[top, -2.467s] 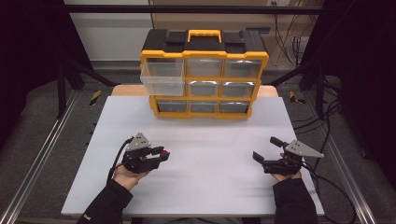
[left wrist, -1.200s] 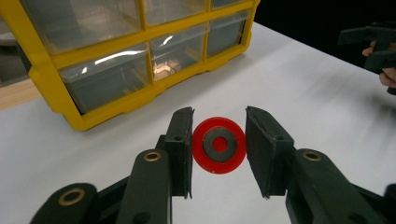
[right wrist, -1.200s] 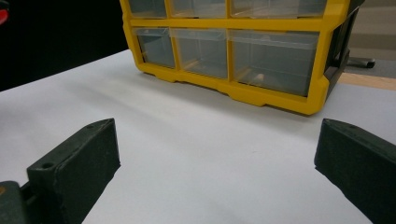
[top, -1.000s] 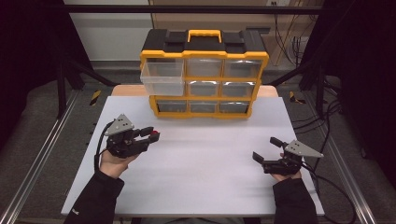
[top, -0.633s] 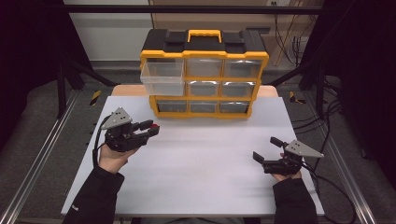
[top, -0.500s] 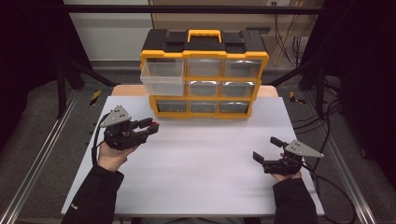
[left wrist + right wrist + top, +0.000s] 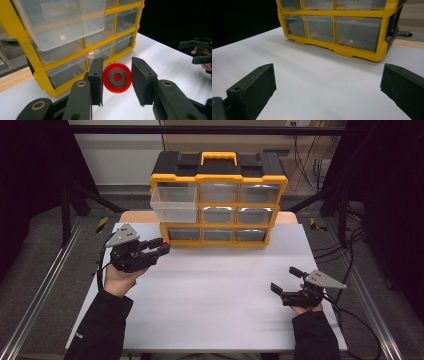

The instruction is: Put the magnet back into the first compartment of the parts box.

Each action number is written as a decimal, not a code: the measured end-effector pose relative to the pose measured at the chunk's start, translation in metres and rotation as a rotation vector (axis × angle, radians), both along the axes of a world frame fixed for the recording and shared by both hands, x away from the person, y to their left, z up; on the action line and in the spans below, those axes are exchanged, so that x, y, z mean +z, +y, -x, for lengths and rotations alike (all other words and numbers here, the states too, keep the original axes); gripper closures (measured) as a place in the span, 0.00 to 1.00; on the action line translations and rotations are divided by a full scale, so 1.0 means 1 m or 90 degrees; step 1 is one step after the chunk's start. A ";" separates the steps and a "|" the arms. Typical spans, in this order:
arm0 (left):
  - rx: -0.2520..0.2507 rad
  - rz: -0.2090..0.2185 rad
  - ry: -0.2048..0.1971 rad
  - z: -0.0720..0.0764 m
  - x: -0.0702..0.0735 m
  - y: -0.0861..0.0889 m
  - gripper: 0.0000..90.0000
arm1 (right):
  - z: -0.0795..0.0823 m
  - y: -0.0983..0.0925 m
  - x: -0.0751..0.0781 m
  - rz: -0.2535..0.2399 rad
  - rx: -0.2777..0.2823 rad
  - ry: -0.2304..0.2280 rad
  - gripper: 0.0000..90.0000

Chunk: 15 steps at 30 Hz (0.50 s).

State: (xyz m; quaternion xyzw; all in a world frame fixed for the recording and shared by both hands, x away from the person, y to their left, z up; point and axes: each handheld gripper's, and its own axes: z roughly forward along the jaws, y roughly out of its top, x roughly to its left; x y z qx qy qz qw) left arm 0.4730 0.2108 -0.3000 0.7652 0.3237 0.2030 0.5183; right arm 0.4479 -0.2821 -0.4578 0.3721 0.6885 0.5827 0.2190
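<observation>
Left gripper [image 7: 159,251] held up above the left part of the white table [image 7: 225,285], jaws clamped on a small red plastic disc with a grey centre [image 7: 117,77], disc standing on edge between the two black pads [image 7: 96,80], flat face toward the camera in the left gripper view. Seen from the high view as a red spot [image 7: 160,244] at the jaw tips, just left of and in front of the bottom-left corner of the yellow-and-black plastic organiser with clear drawers [image 7: 218,200]. Organiser standing at the far edge of the table, three rows of three drawers, black lid with yellow handle on top. Top-left clear plastic drawer [image 7: 174,203] pulled out, sticking forward past the frame, above and just beyond the held disc; contents not readable. Other drawers pushed in.

Right gripper [image 7: 285,280] low at the right side of the table, near the front, well apart from the organiser and from the left gripper, jaws spread wide with nothing between, bare white tabletop between the pads in the right gripper view [image 7: 324,92]. Pointing left and slightly forward toward the organiser's lower row. Person's dark sleeves entering from the bottom edge, one hand on each gripper
</observation>
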 end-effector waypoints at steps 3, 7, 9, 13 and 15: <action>0.001 -0.002 -0.003 -0.002 0.004 0.000 0.69 | 0.000 0.000 0.000 0.001 0.000 0.000 0.01; 0.001 -0.008 -0.007 -0.003 0.009 -0.002 0.69 | 0.000 0.000 0.000 0.000 0.000 0.000 0.01; 0.000 -0.008 -0.010 -0.004 0.012 -0.003 0.69 | 0.000 0.000 0.000 0.000 0.000 0.000 0.01; -0.001 -0.011 -0.015 -0.005 0.019 -0.005 0.69 | 0.000 0.000 0.000 0.001 0.001 -0.001 0.01; 0.000 -0.012 -0.019 -0.005 0.023 -0.007 0.69 | 0.000 0.000 0.000 -0.001 0.000 0.001 0.01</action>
